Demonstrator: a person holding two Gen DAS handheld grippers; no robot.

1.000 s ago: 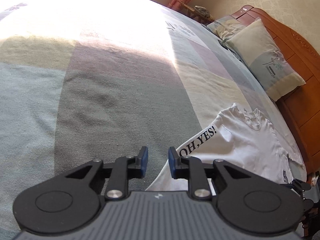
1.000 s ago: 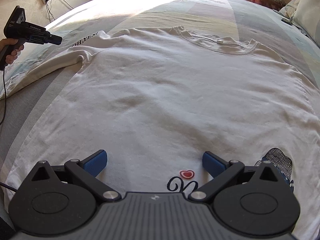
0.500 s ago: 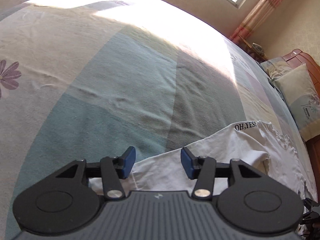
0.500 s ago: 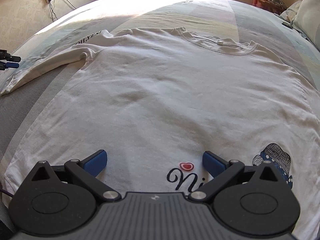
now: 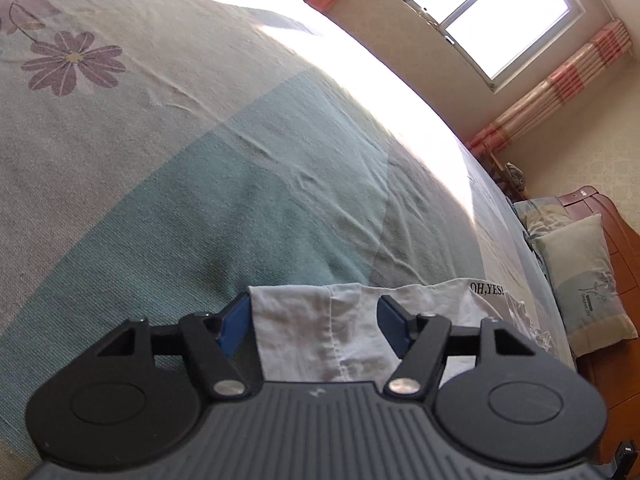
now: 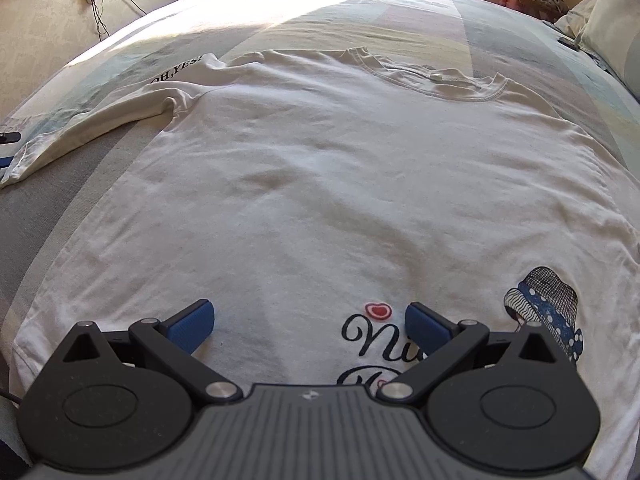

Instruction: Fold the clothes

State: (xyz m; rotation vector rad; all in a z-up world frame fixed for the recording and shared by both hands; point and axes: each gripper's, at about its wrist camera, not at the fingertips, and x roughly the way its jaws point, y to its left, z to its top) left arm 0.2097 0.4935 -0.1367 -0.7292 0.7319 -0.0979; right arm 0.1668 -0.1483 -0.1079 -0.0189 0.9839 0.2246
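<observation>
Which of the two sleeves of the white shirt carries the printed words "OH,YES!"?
The long sleeve stretched toward the left claw; the opposite sleeve shows no print.

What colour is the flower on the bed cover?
The flower is purple with a yellow middle, seen best in the left wrist view.

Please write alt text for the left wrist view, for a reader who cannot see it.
The end of a white shirt sleeve lies between the open left tongs, whose blue pads do not press it. The sleeve rests on a bed cover with green and beige blocks and a purple flower. A pillow and a sunlit window are behind.
</observation>
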